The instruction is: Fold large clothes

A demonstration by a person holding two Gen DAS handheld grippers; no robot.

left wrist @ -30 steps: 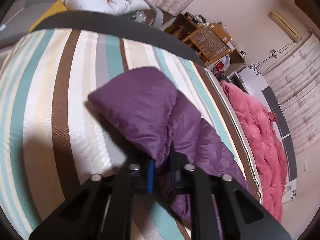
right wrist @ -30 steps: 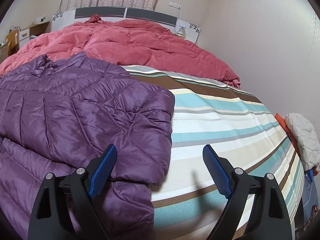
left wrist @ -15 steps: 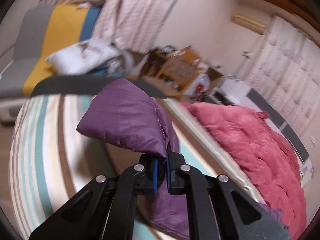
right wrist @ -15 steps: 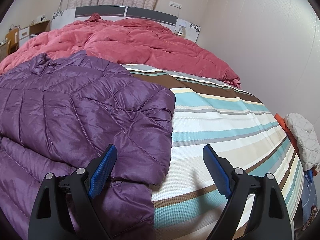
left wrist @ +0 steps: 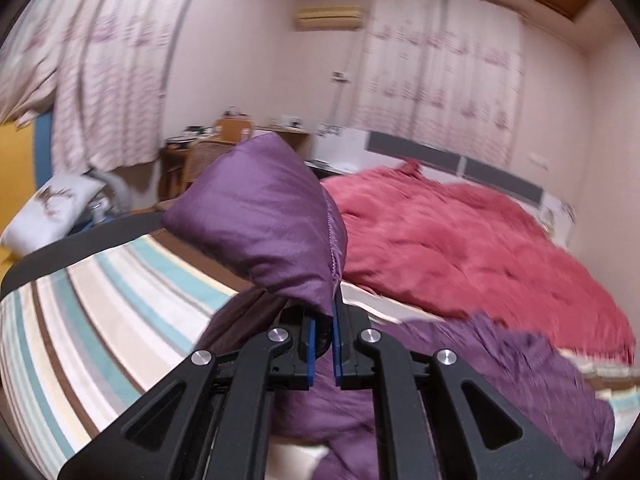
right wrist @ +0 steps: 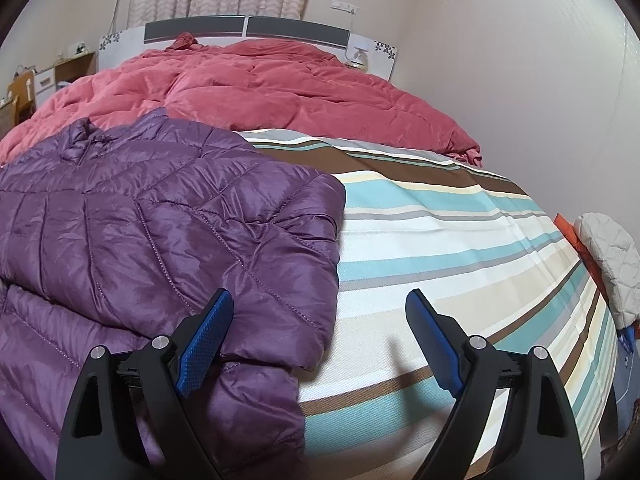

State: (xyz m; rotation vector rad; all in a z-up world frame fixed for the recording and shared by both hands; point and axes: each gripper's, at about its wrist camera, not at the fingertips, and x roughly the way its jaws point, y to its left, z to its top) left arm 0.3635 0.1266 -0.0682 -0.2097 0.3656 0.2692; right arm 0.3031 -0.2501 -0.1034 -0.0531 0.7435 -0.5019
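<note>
Left wrist view first. We see the left gripper (left wrist: pixel 324 344) with its blue pads (left wrist: pixel 309 346) drawn together and clamped on an edge of the purple puffer jacket (left wrist: pixel 272 216). The pinched part, which looks like a sleeve end, stands lifted above the jaws, bulging toward 11 o'clock from the grip, with a stitched seam running down its right side into the pads. The rest of the jacket trails down and away toward 4 o'clock, lying on the striped bedsheet (left wrist: pixel 104 320). At 9 o'clock of the raised fabric we note a white pillow (left wrist: pixel 52 208); at 3 o'clock, a crumpled red quilt (left wrist: pixel 480 248) covers the far half of the bed, up to the headboard (left wrist: pixel 416 148). Patterned curtains (left wrist: pixel 440 80) hang at 12 to 1 o'clock. The background is motion-blurred.

Right wrist view. The jacket (right wrist: pixel 152 232) lies spread flat over the left half of the picture, collar at 11 o'clock touching the red quilt (right wrist: pixel 280 88), its right edge resting on the striped bedsheet (right wrist: pixel 460 248). The right gripper (right wrist: pixel 316 344) hangs low over the bed with its jaws wide apart and nothing pressed between them. Its left pad (right wrist: pixel 206 340) sits over the jacket's lower hem; we cannot tell whether it touches. The right pad (right wrist: pixel 434 344) is over bare sheet. At 3 o'clock, off the bed's edge, sits a white quilted item (right wrist: pixel 608 264).
</note>
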